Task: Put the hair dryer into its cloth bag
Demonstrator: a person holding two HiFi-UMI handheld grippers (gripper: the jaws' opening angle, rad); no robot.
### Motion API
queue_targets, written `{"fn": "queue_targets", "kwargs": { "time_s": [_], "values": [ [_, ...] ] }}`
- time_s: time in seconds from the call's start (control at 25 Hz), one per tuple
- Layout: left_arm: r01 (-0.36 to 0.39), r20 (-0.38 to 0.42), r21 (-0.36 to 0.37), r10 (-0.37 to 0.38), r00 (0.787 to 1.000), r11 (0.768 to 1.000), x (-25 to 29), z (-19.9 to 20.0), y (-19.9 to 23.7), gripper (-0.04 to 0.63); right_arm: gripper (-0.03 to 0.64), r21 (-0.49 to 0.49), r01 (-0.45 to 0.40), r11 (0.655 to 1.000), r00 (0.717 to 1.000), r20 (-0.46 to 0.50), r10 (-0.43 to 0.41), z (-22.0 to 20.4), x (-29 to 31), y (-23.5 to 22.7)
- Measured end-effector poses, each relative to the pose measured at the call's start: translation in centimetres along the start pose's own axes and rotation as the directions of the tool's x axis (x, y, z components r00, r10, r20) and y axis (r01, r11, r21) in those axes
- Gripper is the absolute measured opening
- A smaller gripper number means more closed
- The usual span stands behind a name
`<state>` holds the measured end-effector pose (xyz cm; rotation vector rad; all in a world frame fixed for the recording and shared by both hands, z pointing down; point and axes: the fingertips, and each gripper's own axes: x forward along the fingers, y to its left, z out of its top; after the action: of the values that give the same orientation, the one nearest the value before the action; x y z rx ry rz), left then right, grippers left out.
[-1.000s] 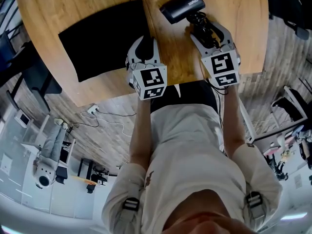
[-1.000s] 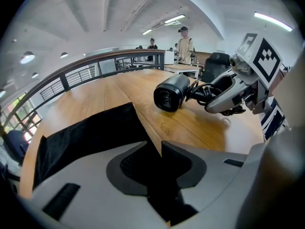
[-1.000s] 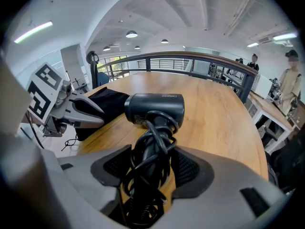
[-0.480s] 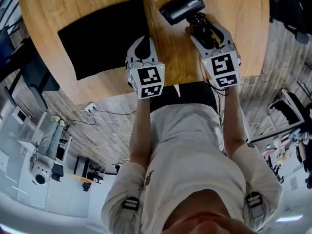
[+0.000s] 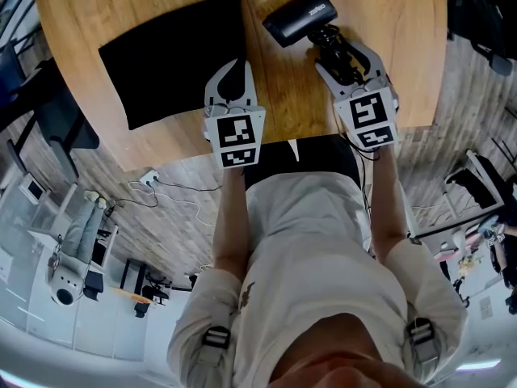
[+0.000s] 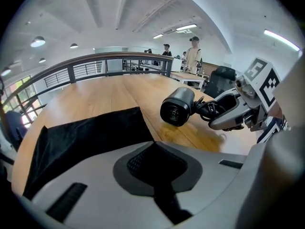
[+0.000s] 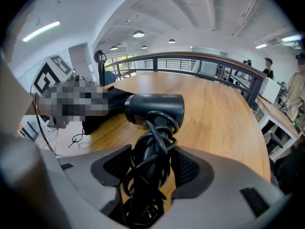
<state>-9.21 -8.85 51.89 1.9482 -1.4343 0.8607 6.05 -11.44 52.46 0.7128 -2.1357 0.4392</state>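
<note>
A black cloth bag [image 5: 174,59] lies flat on the left of the round wooden table [image 5: 404,71]. To its right, the black hair dryer [image 5: 301,16] has its barrel pointing left and its cord wound round the handle. My right gripper [image 5: 339,45] is shut on that cord-wrapped handle, which fills the jaws in the right gripper view [image 7: 150,149]. My left gripper [image 5: 234,65] hovers at the bag's near right corner, jaws shut with nothing seen between them. In the left gripper view the bag [image 6: 86,137] spreads out beyond the tips [image 6: 152,144], and the dryer [image 6: 177,106] is to the right.
The table's near edge runs just under both grippers. On the floor below it lie cables and a power strip [image 5: 152,180]. A railing [image 6: 95,66] and several people [image 6: 193,51] at desks are far beyond the table.
My left gripper has rolled a little, so its marker cube now faces the head camera squarely. The right gripper and the hair dryer have stayed where they were.
</note>
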Motion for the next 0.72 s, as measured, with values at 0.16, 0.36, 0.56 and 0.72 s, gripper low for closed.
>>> {"fn": "queue_targets", "kwargs": {
  "time_s": [0.16,0.36,0.56,0.72],
  "values": [
    [-0.016,-0.033,0.040,0.018,0.999,0.999,1.5,-1.3,-0.2,0.028,0.268,0.001,0.002,1.000,1.000,-0.001,-0.002,0.0,0.1,0.3],
    [-0.001,-0.022,0.018,0.002,1.000,1.000,1.6,-1.2,-0.4,0.077,0.268,0.002,0.009,1.000,1.000,0.000,-0.009,-0.1,0.0,0.1],
    [-0.013,-0.052,0.022,0.014,0.999,1.000,2.0,-1.9,0.1,0.069,0.268,0.008,0.014,1.000,1.000,-0.003,-0.014,-0.2,-0.1,0.1],
    [-0.009,-0.027,0.018,0.009,1.000,1.000,1.5,-1.5,0.1,0.025,0.268,0.009,0.014,1.000,1.000,-0.003,-0.014,-0.3,-0.1,0.1]
  ]
}}
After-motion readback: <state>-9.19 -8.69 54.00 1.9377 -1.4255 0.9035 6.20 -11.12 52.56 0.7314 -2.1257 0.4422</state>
